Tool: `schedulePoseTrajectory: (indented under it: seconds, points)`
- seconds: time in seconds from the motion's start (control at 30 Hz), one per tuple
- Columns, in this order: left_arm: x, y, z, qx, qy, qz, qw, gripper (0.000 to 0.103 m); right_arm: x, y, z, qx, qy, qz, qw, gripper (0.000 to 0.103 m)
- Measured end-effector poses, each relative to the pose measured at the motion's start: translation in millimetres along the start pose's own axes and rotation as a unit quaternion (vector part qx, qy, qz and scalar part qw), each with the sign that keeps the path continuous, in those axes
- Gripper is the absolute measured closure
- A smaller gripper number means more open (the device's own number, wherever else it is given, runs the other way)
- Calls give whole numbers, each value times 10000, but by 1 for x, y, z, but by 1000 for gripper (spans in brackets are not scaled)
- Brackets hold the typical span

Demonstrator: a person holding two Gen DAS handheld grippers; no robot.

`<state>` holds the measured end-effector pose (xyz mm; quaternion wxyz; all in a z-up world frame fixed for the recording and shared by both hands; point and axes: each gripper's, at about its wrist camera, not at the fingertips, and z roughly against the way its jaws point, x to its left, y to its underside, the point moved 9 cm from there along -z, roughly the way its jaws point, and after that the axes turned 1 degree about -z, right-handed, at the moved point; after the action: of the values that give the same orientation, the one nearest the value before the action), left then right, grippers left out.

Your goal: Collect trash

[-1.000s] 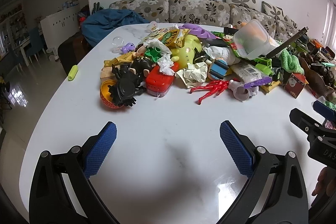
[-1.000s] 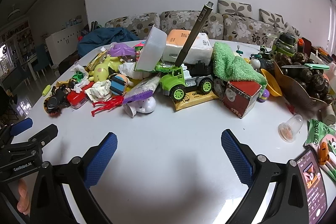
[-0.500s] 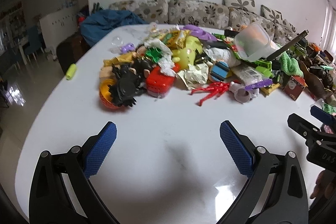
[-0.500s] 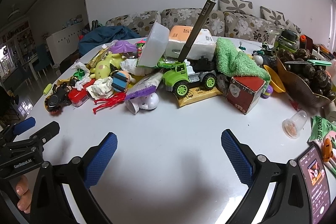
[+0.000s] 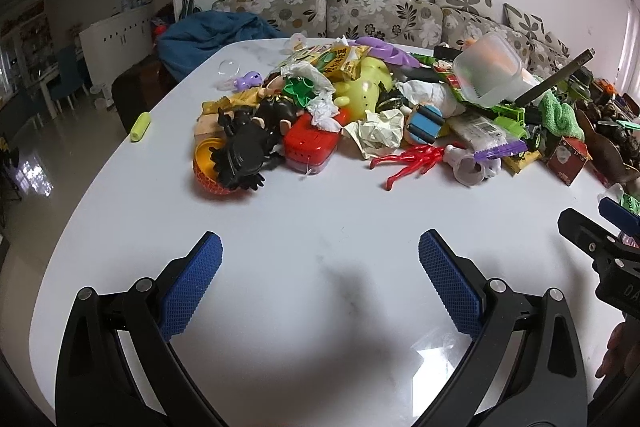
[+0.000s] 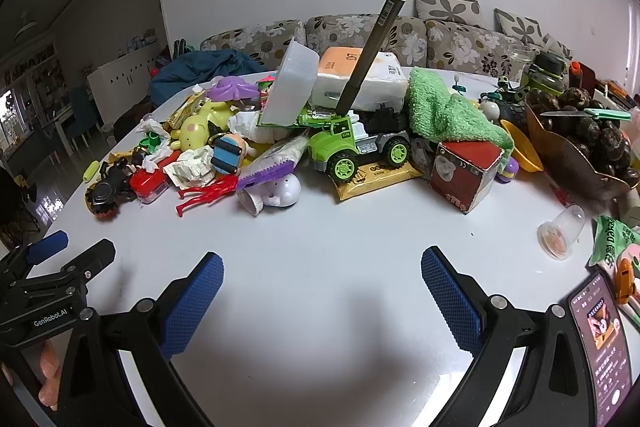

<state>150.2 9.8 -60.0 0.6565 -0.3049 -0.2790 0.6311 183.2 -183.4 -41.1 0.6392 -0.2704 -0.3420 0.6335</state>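
A heap of toys and trash covers the far half of the white table (image 5: 320, 227). In it lie a crumpled paper ball (image 5: 378, 131) (image 6: 192, 167), a white tissue wad (image 5: 324, 109), yellow snack wrappers (image 5: 332, 57) and a gold wrapper (image 6: 374, 177) under the green toy truck (image 6: 356, 147). My left gripper (image 5: 320, 279) hovers open over bare table, short of the heap. My right gripper (image 6: 322, 287) is open too, with nothing between its fingers. Each gripper appears at the edge of the other's view.
A red toy case (image 5: 310, 143), black spider toy (image 5: 240, 157), red box (image 6: 464, 169), green cloth (image 6: 444, 111), clear cup (image 6: 560, 233), phone (image 6: 600, 339) and a brown bowl of dark fruit (image 6: 576, 151) crowd the table. A sofa (image 5: 360, 11) runs behind.
Both grippers have drifted slightly nearer the heap and stayed open. Nothing on the table has moved.
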Motion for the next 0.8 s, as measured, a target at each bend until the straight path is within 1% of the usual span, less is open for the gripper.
schedulePoseTrajectory:
  seconds: [0.17,0.27,0.43,0.8]
  points:
    - [-1,1,1,-22,19,-16,10000,7,-2,1,0,25,0,-58,10000,5]
    - [-2,1,0,21,130,26,9999,7,-2,1,0,10,10,-53,10000,5]
    - [1,2,-3,37,47,74,10000,7,0,1,-1,27,-19,-66,10000,5]
    - [3,1,-1,30,32,51,10000,7,-3,3,-3,46,-39,-199,9998,5]
